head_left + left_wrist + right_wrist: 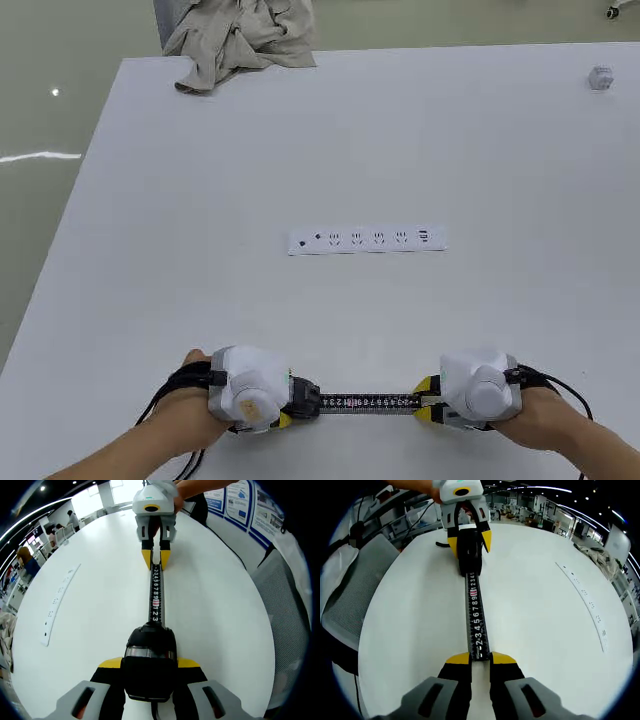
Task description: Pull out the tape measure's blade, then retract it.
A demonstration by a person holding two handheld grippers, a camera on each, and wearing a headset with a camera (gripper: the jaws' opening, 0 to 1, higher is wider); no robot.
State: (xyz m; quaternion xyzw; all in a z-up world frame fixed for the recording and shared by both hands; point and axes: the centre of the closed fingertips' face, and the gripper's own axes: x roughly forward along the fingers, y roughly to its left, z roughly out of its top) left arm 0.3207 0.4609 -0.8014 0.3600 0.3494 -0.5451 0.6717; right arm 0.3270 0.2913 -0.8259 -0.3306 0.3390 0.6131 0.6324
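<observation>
The black tape measure case (150, 660) sits between the yellow-tipped jaws of my left gripper (150, 662), which is shut on it; in the head view the case (303, 398) lies at the table's near edge beside that gripper (285, 405). Its black blade (370, 403) with white numbers runs right to my right gripper (428, 398). In the right gripper view the blade (476, 617) stretches from the far case (469, 555) to my right gripper (480, 658), shut on the blade's end. The blade (156, 592) lies flat on the white table.
A white power strip (367, 240) lies mid-table, beyond the grippers. A crumpled beige cloth (240, 35) sits at the far edge and a small white object (599, 78) at the far right. A grey mesh chair (287, 605) stands beside the table.
</observation>
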